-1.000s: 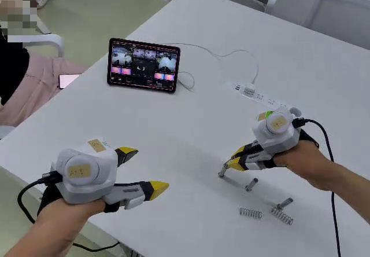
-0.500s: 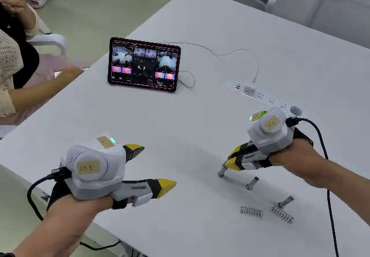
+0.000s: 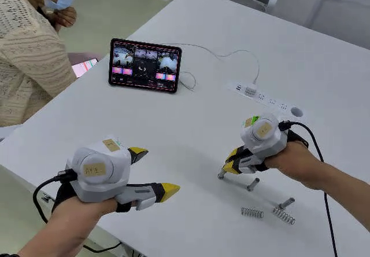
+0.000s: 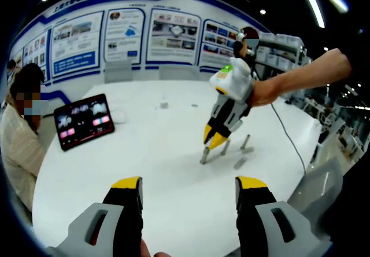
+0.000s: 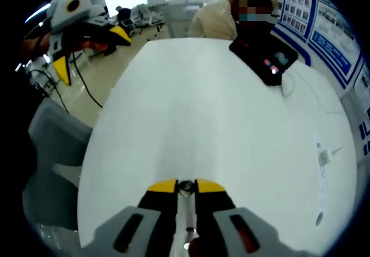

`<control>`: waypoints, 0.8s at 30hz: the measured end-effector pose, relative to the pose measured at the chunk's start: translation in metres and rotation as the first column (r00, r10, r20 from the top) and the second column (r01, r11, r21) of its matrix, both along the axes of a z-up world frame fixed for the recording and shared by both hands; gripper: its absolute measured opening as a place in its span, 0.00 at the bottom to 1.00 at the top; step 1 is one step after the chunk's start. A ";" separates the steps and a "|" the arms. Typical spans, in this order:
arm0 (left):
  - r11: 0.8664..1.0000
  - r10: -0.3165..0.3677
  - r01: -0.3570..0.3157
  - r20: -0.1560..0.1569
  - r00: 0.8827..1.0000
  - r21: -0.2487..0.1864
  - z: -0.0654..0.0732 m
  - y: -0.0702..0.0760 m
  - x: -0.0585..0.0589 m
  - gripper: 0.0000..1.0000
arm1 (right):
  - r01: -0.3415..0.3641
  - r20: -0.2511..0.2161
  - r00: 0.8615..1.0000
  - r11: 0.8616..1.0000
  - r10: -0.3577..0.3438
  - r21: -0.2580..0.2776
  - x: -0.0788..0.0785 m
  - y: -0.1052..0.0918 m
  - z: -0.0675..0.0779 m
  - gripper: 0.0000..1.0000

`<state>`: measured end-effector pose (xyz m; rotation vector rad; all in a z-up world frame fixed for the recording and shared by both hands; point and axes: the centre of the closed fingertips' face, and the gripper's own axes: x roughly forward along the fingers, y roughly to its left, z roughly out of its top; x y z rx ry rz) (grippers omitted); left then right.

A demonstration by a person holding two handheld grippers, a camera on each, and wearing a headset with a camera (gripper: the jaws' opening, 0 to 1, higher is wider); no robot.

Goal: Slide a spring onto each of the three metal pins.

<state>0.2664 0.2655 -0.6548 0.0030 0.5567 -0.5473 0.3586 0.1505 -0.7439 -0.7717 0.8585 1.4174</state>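
Toward the left edge of the desk (image 3: 191, 124) sits a person (image 3: 29, 54), with a lit tablet (image 3: 144, 65) on the top in front of them. Left tongs (image 3: 154, 171) are close to me, spread wide, nothing between them, well apart from the work. Right tongs (image 3: 230, 165) are pinched closed on the first pin (image 3: 221, 174), which is tilted with its lower end touching the desk. Second pin (image 3: 252, 184) lies loose just beside it. Nearer me, left spring (image 3: 251, 212) and right spring (image 3: 283, 215) lie flat, apart from each other. Third pin (image 3: 285, 202) is close by the right spring. No pin wears a spring yet, as far as I can see.

Judgement: springs are light and soft, apt to squash or roll. Take one gently across its middle coils, leaving the bore free. Pins look stiff and smooth, likely slippery. Hold near one end.
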 end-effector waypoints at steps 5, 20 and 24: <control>1.000 -0.007 0.007 -0.005 1.000 -0.003 -0.001 -0.003 0.000 0.66 | -0.020 0.011 1.000 1.000 0.020 -0.016 -0.001 0.001 -0.004 0.12; 1.000 -0.003 0.003 -0.021 1.000 -0.009 -0.005 -0.003 -0.005 0.66 | -0.055 0.012 0.998 0.997 0.056 -0.048 -0.005 0.002 -0.020 0.13; 1.000 0.001 -0.001 -0.024 1.000 -0.008 -0.007 0.000 -0.006 0.66 | -0.060 0.011 0.998 0.997 0.060 -0.057 -0.006 0.003 -0.025 0.13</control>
